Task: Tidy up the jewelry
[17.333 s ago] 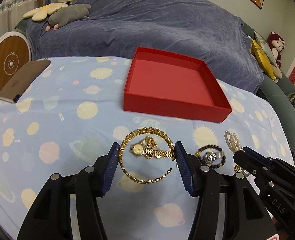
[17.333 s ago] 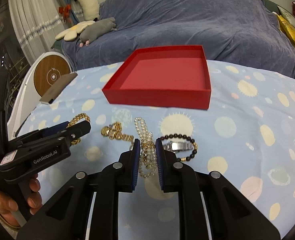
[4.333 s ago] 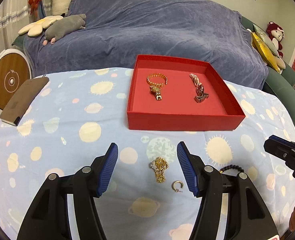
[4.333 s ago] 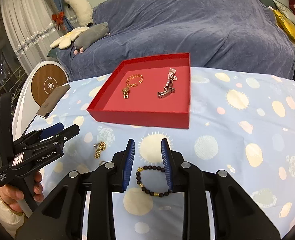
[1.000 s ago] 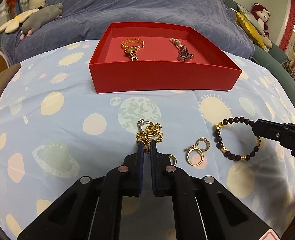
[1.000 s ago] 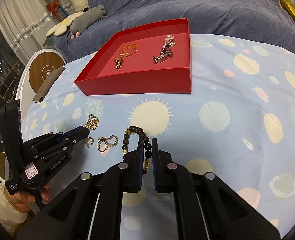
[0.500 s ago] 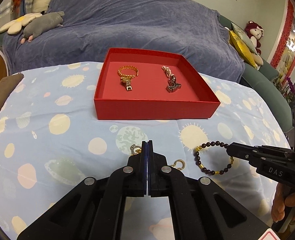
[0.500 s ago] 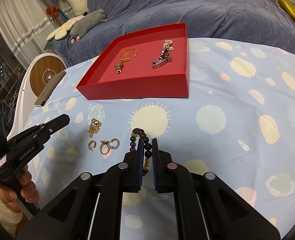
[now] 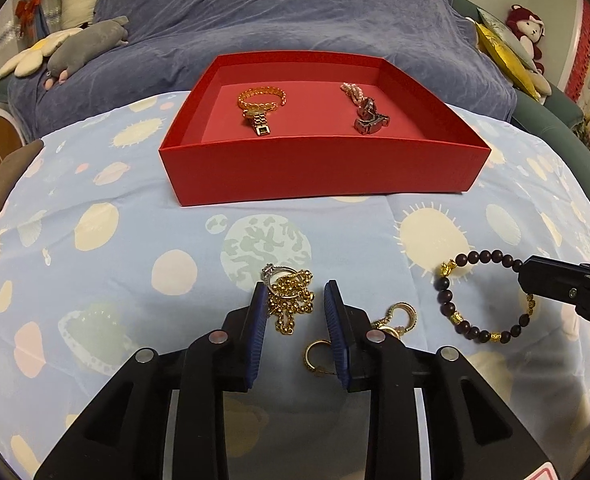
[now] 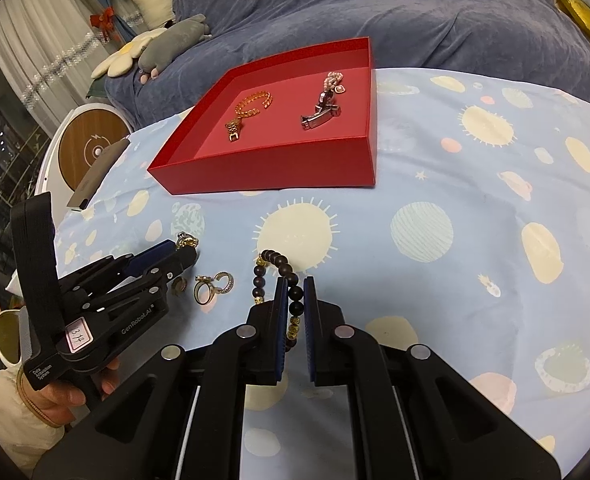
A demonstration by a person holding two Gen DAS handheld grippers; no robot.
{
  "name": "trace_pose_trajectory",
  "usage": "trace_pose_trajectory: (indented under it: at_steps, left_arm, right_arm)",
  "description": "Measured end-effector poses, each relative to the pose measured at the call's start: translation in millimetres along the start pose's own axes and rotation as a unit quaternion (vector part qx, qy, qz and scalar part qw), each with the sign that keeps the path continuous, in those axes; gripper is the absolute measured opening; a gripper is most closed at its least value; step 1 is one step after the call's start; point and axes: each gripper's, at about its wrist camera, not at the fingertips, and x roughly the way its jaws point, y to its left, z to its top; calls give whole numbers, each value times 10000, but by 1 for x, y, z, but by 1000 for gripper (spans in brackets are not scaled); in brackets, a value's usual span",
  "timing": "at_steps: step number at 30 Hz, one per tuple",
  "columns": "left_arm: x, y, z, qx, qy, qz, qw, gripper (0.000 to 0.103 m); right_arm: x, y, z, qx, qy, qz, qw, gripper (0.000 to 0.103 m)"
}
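A tangled gold chain with a silver ring (image 9: 291,304) lies on the blue cloth between the fingers of my left gripper (image 9: 295,296). Its jaws are opening and the pads stand clear of the chain. My right gripper (image 10: 293,284) is shut on the near side of a dark bead bracelet (image 10: 283,266), which rests on the cloth. The bracelet (image 9: 447,304) and the right gripper's tip (image 9: 529,278) also show in the left wrist view. The red box (image 9: 319,176) behind holds a gold watch bracelet (image 9: 261,106) and a pink bead strand with a dark watch (image 9: 365,114).
Gold rings (image 9: 399,316) and a small hoop earring (image 9: 319,356) lie just right of the left gripper. A brown flat case (image 10: 95,172) sits at the table's left edge near a round wood-faced device (image 10: 91,144). A blue-covered sofa (image 9: 295,12) with plush toys stands behind.
My left gripper was shut and held higher half a second ago. It has come down over the gold chain and its jaws have parted around it. The right gripper has kept its grip.
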Motion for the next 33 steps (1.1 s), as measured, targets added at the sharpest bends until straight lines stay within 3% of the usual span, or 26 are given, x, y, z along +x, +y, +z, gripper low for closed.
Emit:
trace_pose_trajectory:
  at_steps: [2,5,26,33]
  left_arm:
    - [0,0,-1,62,14,-24,10000,8]
    - [-4,0,-1,71,5,-109,9999,3]
    - [-84,14,23,-381,-704,-883,9929,3]
    - [-102,17,35,-490,-915,-933,9902,3]
  right_arm:
    - [0,0,0,0,-11,5,10000,7]
    - [-1,-1,1,11,-40,19,10000,7]
    - [-15,2,6,-8,-197,85,9998,7]
    - [-26,6,14,1,-364,173,9992,7]
